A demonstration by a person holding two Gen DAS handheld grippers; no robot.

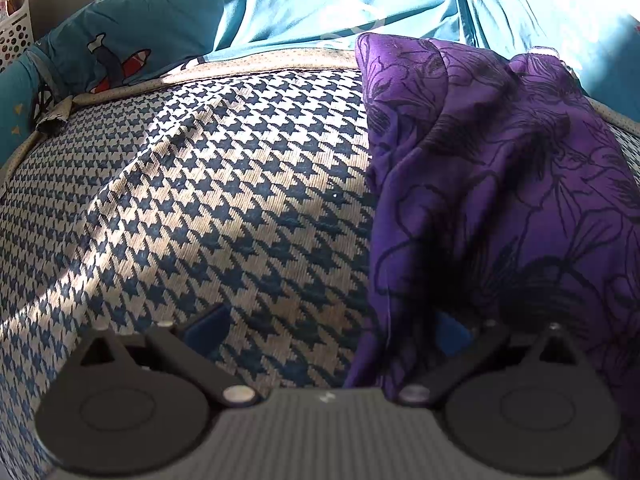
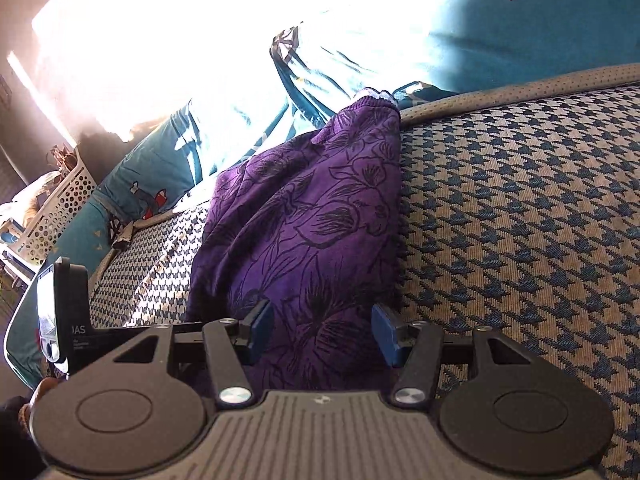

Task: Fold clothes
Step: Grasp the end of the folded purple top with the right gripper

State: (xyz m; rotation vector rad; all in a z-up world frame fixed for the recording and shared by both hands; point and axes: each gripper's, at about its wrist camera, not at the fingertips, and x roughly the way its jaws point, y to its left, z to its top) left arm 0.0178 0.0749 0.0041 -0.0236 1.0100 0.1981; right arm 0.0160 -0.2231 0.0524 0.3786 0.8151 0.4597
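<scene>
**Purple garment bunched on a houndstooth cushion, both grippers spread**

Houndstooth upholstery (image 1: 224, 200) in navy and beige fills most of both views, a padded surface bordered at the far side by a dotted beige piping edge (image 2: 520, 88). Beyond that edge lies teal bedding (image 1: 320, 0) with cartoon prints, partly washed out by strong sunlight. At the far left a white perforated laundry basket (image 2: 60, 208) stands off the cushion. Left of the garment in the left wrist view, and right of it in the right wrist view, the cushion lies bare and open up to the piping.

A purple garment (image 2: 312, 220) with a black floral line pattern lies crumpled in a long heap running from near the cameras to the piping, its far end just reaching the teal bedding.

On the left gripper (image 1: 326, 332), the jaws stand wide apart; the blue pad on one side (image 1: 208, 328) sits over bare houndstooth, while the other blue pad is partly covered by a fold of purple cloth. It clamps nothing.

With the right gripper (image 2: 323, 332), the jaws are also apart, with both blue pads (image 2: 262, 328) flanking the near end of the garment, the cloth lying between them; whether the pads touch the cloth cannot be told. Both tools point low along the cushion toward the bedding. A small screen device (image 2: 52, 316) on a black mount shows at the left edge of the right wrist view, and part of a hand (image 2: 42, 392) appears below it.
</scene>
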